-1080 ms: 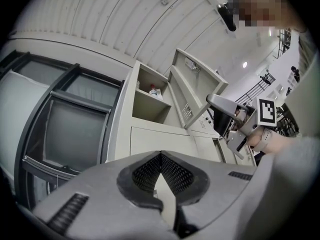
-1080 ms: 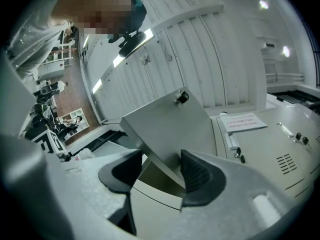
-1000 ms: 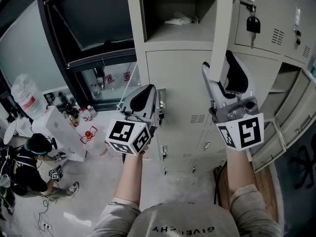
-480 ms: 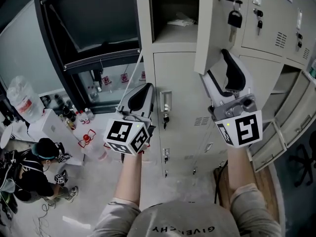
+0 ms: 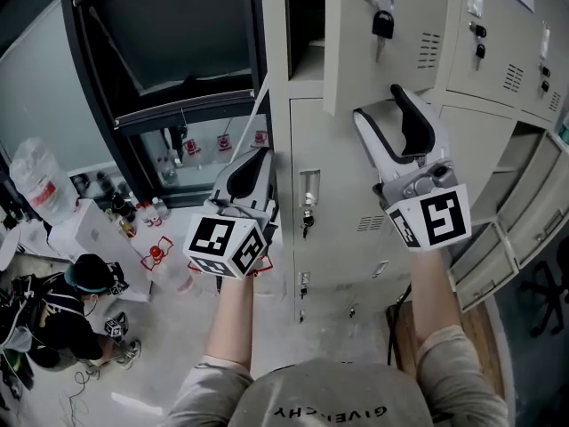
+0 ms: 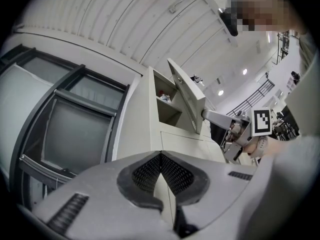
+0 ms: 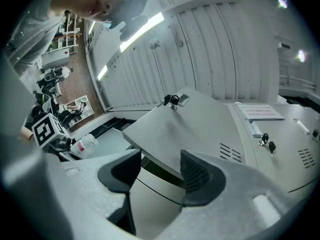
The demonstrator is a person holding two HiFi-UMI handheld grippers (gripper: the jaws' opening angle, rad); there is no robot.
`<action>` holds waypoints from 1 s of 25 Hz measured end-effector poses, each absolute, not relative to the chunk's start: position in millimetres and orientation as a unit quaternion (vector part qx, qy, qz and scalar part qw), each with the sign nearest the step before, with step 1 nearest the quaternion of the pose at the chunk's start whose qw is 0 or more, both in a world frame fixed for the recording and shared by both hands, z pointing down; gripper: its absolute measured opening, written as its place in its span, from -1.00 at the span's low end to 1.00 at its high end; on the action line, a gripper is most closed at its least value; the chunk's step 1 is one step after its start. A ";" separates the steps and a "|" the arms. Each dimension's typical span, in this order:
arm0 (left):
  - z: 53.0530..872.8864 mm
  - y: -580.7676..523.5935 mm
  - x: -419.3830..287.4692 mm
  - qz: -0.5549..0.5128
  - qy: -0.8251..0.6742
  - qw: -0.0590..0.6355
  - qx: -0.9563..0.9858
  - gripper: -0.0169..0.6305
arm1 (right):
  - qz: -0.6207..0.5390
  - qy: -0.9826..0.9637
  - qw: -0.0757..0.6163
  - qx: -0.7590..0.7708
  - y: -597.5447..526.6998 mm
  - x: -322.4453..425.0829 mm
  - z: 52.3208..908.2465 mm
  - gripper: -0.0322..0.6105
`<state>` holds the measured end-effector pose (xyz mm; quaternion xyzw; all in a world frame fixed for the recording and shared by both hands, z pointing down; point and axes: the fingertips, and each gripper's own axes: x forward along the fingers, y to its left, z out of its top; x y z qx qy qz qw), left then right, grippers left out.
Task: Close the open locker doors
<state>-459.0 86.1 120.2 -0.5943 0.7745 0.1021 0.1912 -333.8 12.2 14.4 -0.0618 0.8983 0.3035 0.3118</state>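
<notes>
Jaws apart, the right gripper (image 5: 379,107) reaches up to the half-open locker door (image 5: 356,60) — left gripper (image 5: 258,157) jaws together.

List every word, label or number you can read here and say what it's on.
"GIVENCHY", upside down, on the person's shirt.
Paper notice on a closed locker door: too blurred to read.
Red label on the water bottle: too small to read.

the locker door (image 5: 351,52) is pale beige, with a black key tag (image 5: 383,23) hanging from its lock. the left tongs (image 5: 253,163) and right tongs (image 5: 382,107) are light grey with black pads, each carrying a black-and-white square-patterned cube.
</notes>
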 end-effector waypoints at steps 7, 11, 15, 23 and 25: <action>117.7 89.5 -475.9 0.105 0.775 0.195 -0.592 -0.96 | 0.308 0.901 0.300 -0.064 6.9 -358.2 16.2 -0.15; 116.6 88.9 -482.2 0.107 0.772 0.194 -0.595 -0.96 | 0.306 0.904 0.292 -0.064 3.7 -371.9 16.5 -0.15; 115.9 87.0 -487.3 0.106 0.770 0.192 -0.599 -0.96 | 0.296 0.909 0.285 -0.065 -2.6 -385.0 16.2 -0.15; 112.9 86.4 -495.8 0.109 0.766 0.188 -0.605 -0.96 | 0.274 0.921 0.268 -0.073 -14.7 -405.7 14.9 -0.15; 112.4 85.6 -497.0 0.109 0.765 0.187 -0.607 -0.96 | 0.276 0.922 0.259 -0.079 -16.1 -409.1 15.1 -0.16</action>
